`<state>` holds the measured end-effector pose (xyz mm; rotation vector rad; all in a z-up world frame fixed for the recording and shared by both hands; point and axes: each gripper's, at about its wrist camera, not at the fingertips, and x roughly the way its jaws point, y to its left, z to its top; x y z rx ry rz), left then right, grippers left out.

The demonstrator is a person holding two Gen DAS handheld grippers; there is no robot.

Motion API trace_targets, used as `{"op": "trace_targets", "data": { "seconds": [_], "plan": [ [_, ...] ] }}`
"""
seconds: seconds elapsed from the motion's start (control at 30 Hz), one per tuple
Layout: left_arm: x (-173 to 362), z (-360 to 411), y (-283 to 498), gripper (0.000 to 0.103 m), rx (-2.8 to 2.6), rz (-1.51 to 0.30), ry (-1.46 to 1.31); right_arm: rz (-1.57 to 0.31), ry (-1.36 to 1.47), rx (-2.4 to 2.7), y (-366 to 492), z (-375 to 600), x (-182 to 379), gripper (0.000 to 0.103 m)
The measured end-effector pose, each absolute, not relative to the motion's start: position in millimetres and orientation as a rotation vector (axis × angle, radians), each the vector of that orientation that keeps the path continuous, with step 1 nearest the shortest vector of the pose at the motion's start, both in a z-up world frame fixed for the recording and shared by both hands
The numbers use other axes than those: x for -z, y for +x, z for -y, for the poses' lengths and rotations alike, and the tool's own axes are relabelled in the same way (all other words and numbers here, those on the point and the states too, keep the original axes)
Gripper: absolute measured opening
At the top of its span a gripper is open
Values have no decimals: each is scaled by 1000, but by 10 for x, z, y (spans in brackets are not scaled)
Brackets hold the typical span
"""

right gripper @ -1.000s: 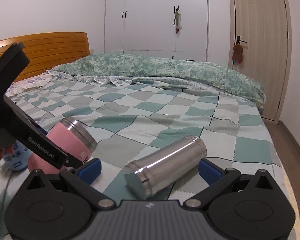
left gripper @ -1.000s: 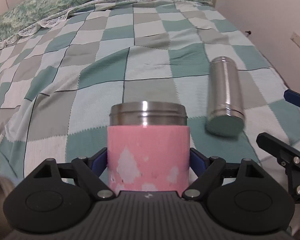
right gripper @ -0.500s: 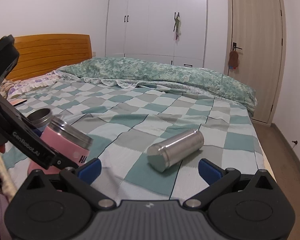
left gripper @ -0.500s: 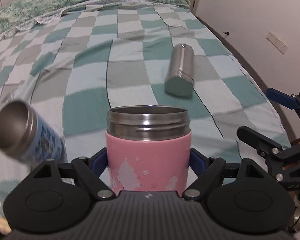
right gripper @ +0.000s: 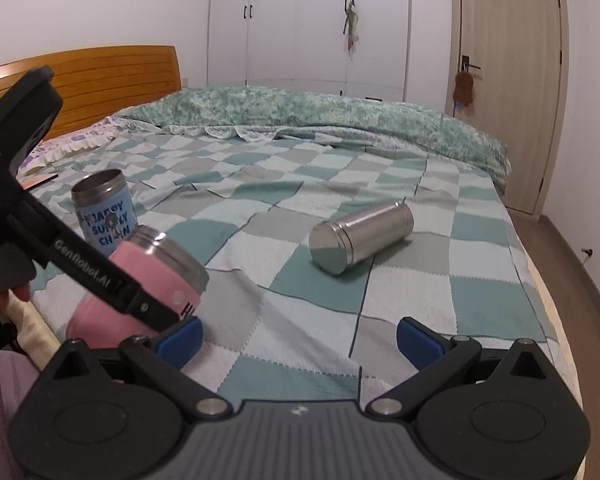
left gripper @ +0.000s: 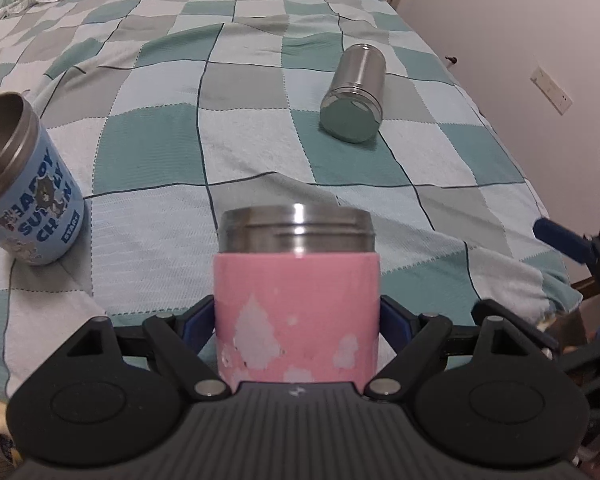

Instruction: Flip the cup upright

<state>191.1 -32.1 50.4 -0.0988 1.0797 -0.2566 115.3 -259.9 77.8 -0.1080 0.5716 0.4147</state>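
Note:
My left gripper [left gripper: 298, 316] is shut on a pink cup [left gripper: 296, 308] with a steel rim, held near the bed's front edge. In the right wrist view the pink cup [right gripper: 148, 276] leans, rim up and to the right, in that gripper [right gripper: 156, 312]. A blue printed cup [left gripper: 24, 196] stands upright at the left; it also shows in the right wrist view [right gripper: 106, 216]. A plain steel cup [left gripper: 354, 94] lies on its side farther back; it also shows in the right wrist view [right gripper: 360, 238]. My right gripper [right gripper: 298, 338] is open and empty above the front edge.
The bed has a checked green and white blanket [right gripper: 400, 288]. A folded green quilt [right gripper: 300, 116] lies across the far end by the wooden headboard [right gripper: 100, 76]. The bed's right edge drops to the floor [right gripper: 572, 264] by a door [right gripper: 508, 80].
My left gripper has carried the pink cup back toward the bed's front edge. The blue cup has come fully into view at the left. My right gripper has pulled back from the steel cup.

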Motion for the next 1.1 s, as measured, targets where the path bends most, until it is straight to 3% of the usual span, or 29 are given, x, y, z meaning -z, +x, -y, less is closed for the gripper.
{"op": "trace_targets", "data": {
  "seconds": [0.2, 0.27, 0.6, 1.1],
  "plan": [
    [-425, 355, 1958, 87, 271, -1062, -65, -587, -114, -406, 1202, 2570, -742, 103],
    [-497, 349, 1902, 103, 275, -1007, -30, -587, -116, -404, 1209, 2566, -758, 103],
    [-1006, -132, 1480, 103, 251, -695, 25, -559, -86, -414, 1157, 2355, -1021, 103],
    [-614, -1000, 1208, 103, 240, -600, 13, -788, 88, -404, 1522, 1564, -951, 103]
  ]
}}
